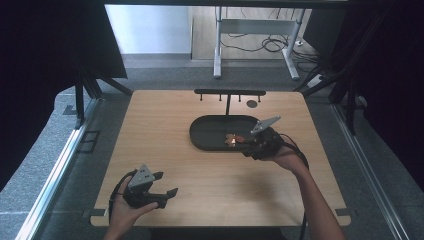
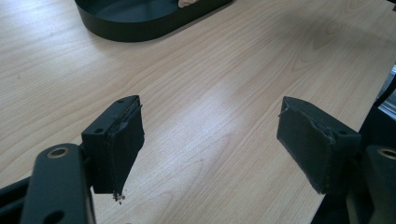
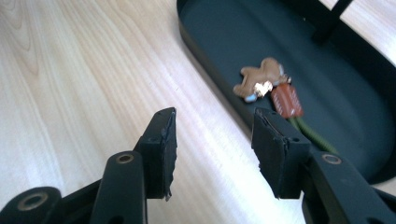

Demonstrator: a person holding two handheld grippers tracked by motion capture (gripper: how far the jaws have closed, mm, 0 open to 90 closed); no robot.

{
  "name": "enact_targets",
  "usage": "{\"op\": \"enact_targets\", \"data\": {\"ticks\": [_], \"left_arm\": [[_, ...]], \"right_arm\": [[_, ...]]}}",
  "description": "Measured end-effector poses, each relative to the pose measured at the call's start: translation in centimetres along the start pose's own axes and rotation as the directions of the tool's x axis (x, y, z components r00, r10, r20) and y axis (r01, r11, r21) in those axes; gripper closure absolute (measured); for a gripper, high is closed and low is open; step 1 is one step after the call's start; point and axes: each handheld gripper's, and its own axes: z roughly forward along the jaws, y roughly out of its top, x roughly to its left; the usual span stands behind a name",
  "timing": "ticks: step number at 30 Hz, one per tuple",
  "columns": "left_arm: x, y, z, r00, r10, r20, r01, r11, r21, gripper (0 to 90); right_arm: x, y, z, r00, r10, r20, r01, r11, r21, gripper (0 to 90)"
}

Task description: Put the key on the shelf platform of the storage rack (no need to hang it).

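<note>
Over toward the far right part of the wooden worktop, a dark oval tray lies flat, and inside it, close to its near right rim, rests a small brown bear-shaped charm with a reddish tag and a green cord trailing from it. The tag touches the charm and the cord runs off toward the tray's near wall. No writing can be read on the tag; it is too small and soft in focus, and nothing else on the worktop carries a legible label or brand.

The right tongs hover at the tray's near right rim, just beside the charm. In the right gripper view the right tongs stand partly apart with nothing between the pads; one jaw is over bare wood, the other over the tray's rim, and the charm lies just beyond them, untouched.

The left tongs sit near the near left corner of the worktop, well apart from the tray. Seen in the left gripper view, the left tongs are spread wide over bare wood, holding nothing.

Behind the tray, near the far edge, stands a low black rack with small pegs.
</note>
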Motion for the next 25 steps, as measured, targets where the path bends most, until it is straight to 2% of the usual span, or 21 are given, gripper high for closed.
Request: {"op": "enact_targets", "data": {"ticks": [3,4,5,6,9,12,18,20,21,22,23,25], "left_arm": [[-0.2,0.0,0.1,1.0,0.005,-0.001,-0.005,1.0,0.005,23.0],[-0.2,0.0,0.1,1.0,0.005,-0.001,-0.005,1.0,0.005,23.0],[-0.2,0.1,0.1,1.0,0.004,-0.001,-0.004,1.0,0.005,23.0],[-0.3,0.1,0.1,1.0,0.007,0.0,-0.007,1.0,0.005,23.0],[-0.4,0.1,0.3,1.0,0.007,-0.002,-0.007,0.9999,0.009,23.0],[-0.4,0.1,0.4,1.0,0.008,-0.002,-0.008,0.9999,0.011,23.0],[-0.6,0.1,0.5,0.9999,0.013,-0.006,-0.013,0.9998,0.016,23.0],[-0.7,0.1,0.4,0.9999,0.015,-0.005,-0.015,0.9998,0.014,23.0],[-0.7,0.1,0.4,0.9998,0.017,-0.008,-0.017,0.9998,0.014,23.0],[-0.7,0.1,0.4,0.9998,0.017,-0.008,-0.017,0.9998,0.014,23.0],[-0.6,0.1,0.3,0.9998,0.017,-0.011,-0.017,0.9998,0.014,22.9],[-0.6,0.1,0.3,0.9998,0.018,-0.011,-0.018,0.9998,0.013,22.9]], "right_arm": [[1.3,-1.9,-0.7,0.9998,0.015,0.01,-0.014,0.999,-0.034,49.9],[1.3,-1.9,-0.7,0.9998,0.015,0.01,-0.014,0.999,-0.034,49.9],[1.9,-2.9,-1.0,0.9998,0.019,0.009,-0.018,0.999,-0.045,49.4],[1.9,-2.9,-1.0,0.9998,0.019,0.009,-0.018,0.999,-0.045,49.4],[2.9,-5.0,-1.2,0.9994,0.034,0.006,-0.034,0.997,-0.067,49.0],[3.2,-6.5,-1.1,0.9984,0.055,0.013,-0.054,0.995,-0.08,49.0],[3.4,-8.2,-0.7,0.9961,0.088,0.004,-0.087,0.991,-0.105,47.7],[3.4,-8.1,-0.7,0.9964,0.084,0.014,-0.082,0.992,-0.098,47.0],[3.3,-8.1,-1.1,0.9959,0.085,0.033,-0.08,0.99,-0.116,45.5],[3.3,-8.1,-1.1,0.9959,0.085,0.033,-0.08,0.99,-0.116,45.5],[3.3,-8.1,-1.2,0.9942,0.102,0.033,-0.097,0.986,-0.138,42.9],[3.3,-8.2,-1.1,0.9939,0.103,0.039,-0.097,0.986,-0.136,41.5]]}}
